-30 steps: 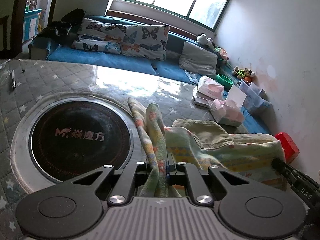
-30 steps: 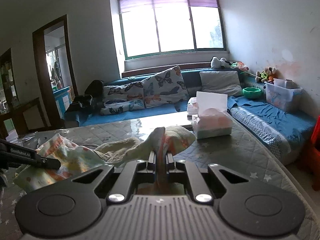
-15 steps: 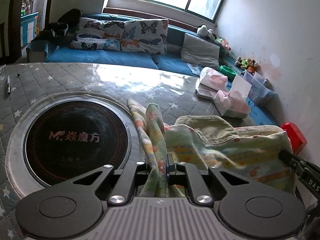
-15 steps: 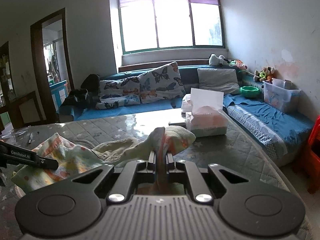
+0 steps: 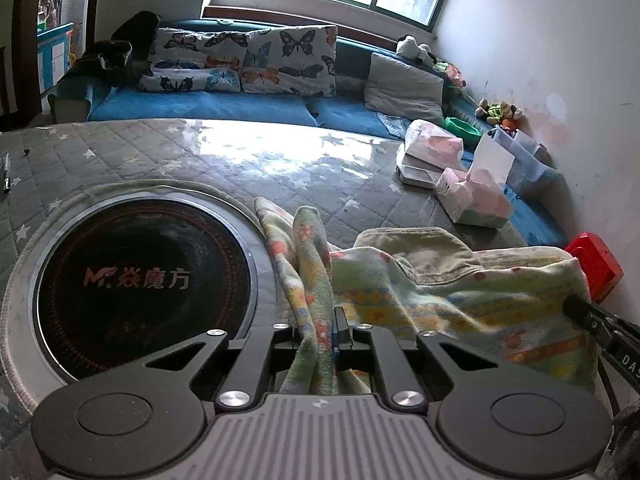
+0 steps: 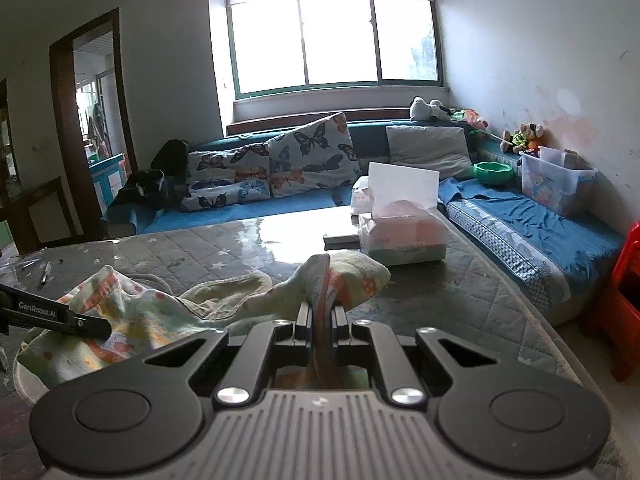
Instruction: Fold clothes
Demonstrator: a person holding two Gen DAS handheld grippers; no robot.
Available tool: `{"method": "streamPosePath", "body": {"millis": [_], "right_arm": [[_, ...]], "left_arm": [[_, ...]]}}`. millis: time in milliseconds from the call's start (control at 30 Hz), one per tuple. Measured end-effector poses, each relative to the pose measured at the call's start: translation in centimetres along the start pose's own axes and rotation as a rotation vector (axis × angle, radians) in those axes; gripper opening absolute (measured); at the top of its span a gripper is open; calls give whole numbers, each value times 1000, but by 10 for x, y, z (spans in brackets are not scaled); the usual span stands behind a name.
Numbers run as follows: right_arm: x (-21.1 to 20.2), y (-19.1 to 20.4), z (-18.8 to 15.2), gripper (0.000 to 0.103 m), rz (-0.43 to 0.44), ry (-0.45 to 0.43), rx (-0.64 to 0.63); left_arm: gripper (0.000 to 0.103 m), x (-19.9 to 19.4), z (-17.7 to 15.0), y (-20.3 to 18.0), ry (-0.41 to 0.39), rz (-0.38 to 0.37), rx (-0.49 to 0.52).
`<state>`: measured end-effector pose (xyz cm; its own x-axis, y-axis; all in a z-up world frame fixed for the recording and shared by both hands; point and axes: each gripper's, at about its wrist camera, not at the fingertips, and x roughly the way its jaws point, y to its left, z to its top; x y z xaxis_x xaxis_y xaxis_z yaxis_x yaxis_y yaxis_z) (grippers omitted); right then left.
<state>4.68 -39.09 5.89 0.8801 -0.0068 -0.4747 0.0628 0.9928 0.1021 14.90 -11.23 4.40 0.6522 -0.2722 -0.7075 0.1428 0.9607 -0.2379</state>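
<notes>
Pinching soft, rumpled printed garment, both tools.

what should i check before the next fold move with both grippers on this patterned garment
1. Left gripper shut on the garment: ok.
2. Right gripper shut on the garment: ok.
3. Cloth between the grippers flat: not ok, it sags in bunched folds.
4. Table ahead of the cloth free: ok, bare quilted cover.
5. Tissue box clear of the cloth: ok in the left view, only a small gap in the right view.
6. Garment off the induction plate: cannot tell, its edge lies at the rim.
</notes>
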Motion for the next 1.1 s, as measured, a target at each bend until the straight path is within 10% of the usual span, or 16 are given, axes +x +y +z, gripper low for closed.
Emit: {"method": "streamPosePath", "body": {"millis": [1100], "right_arm": [[58, -20, -28, 9, -68, 169, 63]], "left_arm": [[17, 57, -9, 16, 130, 31, -25]]}}
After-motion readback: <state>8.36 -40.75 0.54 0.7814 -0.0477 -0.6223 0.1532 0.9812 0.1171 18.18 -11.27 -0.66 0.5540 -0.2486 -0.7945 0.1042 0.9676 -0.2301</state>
